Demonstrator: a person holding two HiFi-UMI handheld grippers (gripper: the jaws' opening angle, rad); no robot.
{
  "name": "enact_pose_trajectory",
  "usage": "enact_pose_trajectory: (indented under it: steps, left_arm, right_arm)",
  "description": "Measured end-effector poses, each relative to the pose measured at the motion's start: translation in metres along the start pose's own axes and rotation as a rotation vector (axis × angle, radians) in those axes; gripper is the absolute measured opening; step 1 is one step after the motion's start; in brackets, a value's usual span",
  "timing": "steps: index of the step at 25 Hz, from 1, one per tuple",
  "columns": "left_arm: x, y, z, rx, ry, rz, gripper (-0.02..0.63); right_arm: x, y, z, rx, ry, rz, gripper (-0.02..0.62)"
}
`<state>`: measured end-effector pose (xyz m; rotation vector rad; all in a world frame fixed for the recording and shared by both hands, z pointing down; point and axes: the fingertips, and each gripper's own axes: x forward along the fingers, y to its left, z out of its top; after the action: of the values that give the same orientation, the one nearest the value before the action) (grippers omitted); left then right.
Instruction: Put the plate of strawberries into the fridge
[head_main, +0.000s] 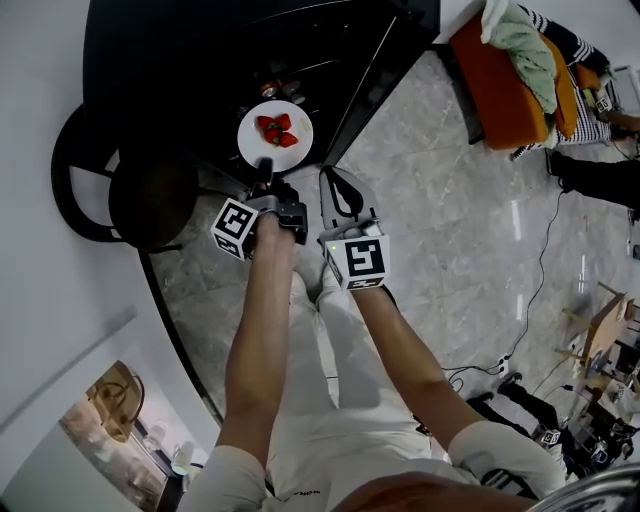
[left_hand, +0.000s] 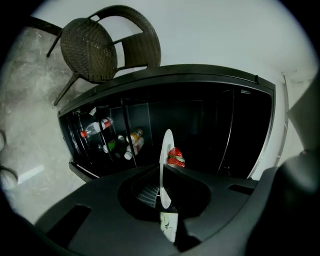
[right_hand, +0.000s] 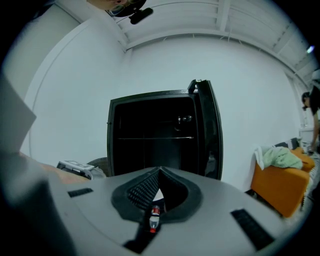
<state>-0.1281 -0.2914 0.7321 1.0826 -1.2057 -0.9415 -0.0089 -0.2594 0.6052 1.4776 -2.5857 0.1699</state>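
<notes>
A white plate (head_main: 262, 140) carrying red strawberries (head_main: 277, 130) hangs in front of the open black fridge (head_main: 200, 60). My left gripper (head_main: 266, 168) is shut on the plate's near rim. In the left gripper view the plate (left_hand: 164, 155) shows edge-on between the jaws of the left gripper (left_hand: 162, 192), with the strawberries (left_hand: 175, 156) on its right face. My right gripper (head_main: 340, 190) hangs just right of the left one. In the right gripper view the right gripper (right_hand: 159, 172) is shut with nothing in it, facing the fridge (right_hand: 150, 130).
The fridge door (head_main: 385, 70) stands open to the right, with bottles (left_hand: 107, 135) on inner racks. A dark wicker chair (head_main: 150, 200) stands left of the fridge. An orange seat (head_main: 505, 85) with clothes stands at the right. Cables lie on the marble floor (head_main: 470, 250).
</notes>
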Motion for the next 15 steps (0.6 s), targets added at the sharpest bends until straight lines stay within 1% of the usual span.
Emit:
enact_pose_trajectory:
  steps: [4,8,12,15]
  left_arm:
    - [0.011,0.011,0.003,0.031,-0.015,0.034,0.009]
    - [0.019,0.028,0.004,-0.001,-0.037,0.039,0.009]
    - [0.023,0.041,0.008,0.007,-0.063,0.026,0.009]
    - [0.032,0.053,0.01,-0.027,-0.074,0.038,0.009]
  right_arm:
    - [0.002,0.002,0.0,0.002,0.0,0.011,0.012]
    - [0.0,0.004,-0.002,-0.008,0.011,0.026,0.012]
    - [-0.001,0.003,-0.004,-0.006,0.019,0.027,0.012]
    - [-0.001,-0.001,-0.004,-0.005,0.017,0.022,0.012]
